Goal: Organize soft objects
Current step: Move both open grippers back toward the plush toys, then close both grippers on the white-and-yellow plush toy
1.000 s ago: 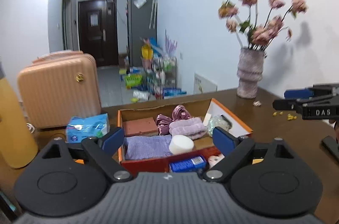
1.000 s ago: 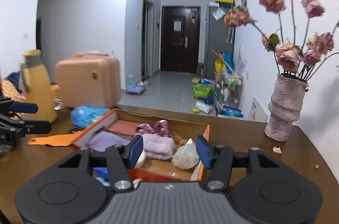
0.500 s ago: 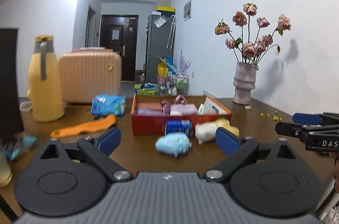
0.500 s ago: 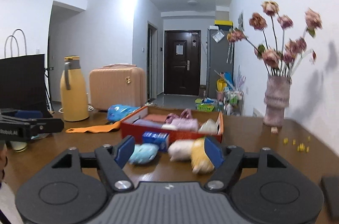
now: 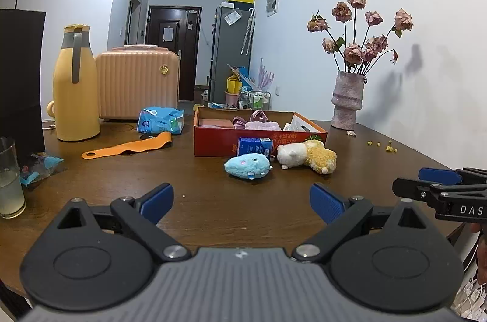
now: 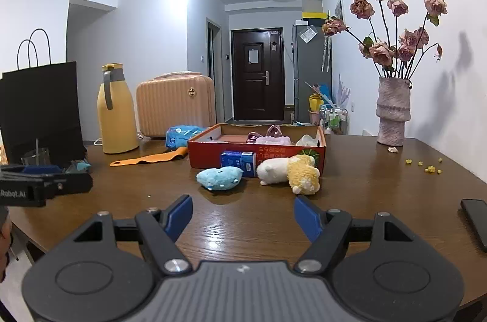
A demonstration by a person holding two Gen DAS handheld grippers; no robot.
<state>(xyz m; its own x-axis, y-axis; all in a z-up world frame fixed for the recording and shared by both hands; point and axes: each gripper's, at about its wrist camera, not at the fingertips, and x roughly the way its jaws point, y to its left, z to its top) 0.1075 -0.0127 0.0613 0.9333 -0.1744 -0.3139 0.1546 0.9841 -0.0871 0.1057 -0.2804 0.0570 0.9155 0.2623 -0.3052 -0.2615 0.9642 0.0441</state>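
Note:
A red cardboard box stands mid-table and holds purple and pink cloths. In front of it lie a blue plush, a white plush, a yellow plush and a small blue carton. My left gripper is open and empty, well short of the toys. My right gripper is open and empty, near the table's front edge; it also shows at the right in the left wrist view.
A yellow thermos, a peach suitcase, a blue wipes pack and an orange strap lie left. A black bag and a glass stand far left. A vase of dried roses stands back right, a phone at right.
Both grippers have pulled back and down from above the box to the near side of the table. The plush toys in front of the box have come into view.

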